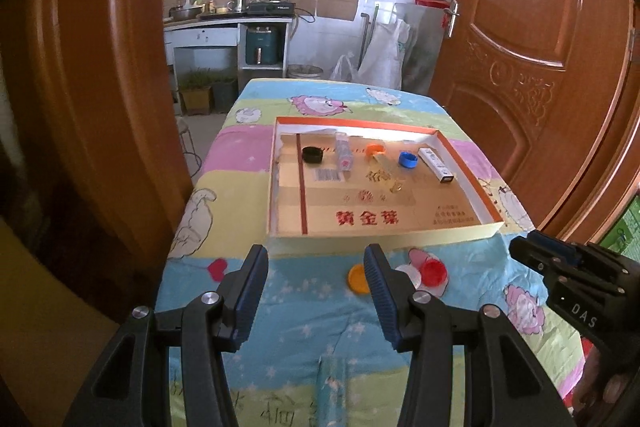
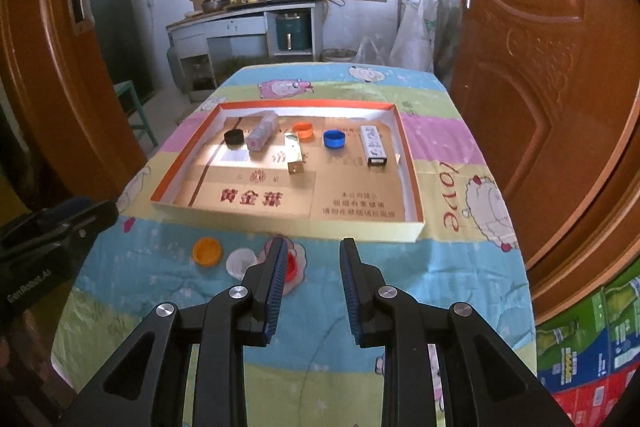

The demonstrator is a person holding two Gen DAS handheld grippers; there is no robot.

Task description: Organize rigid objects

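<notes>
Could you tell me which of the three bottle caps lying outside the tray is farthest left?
The orange plastic cap; the white cap sits beside it, and the red cap lies farthest right, partly behind the right gripper.

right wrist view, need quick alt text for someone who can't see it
An empty right hand-held gripper, jaws apart, points down at a cartoon-print tablecloth where orange, white and red bottle caps lie loose before a shallow cardboard tray. The tray holds black, orange and blue caps and small boxes.
</notes>
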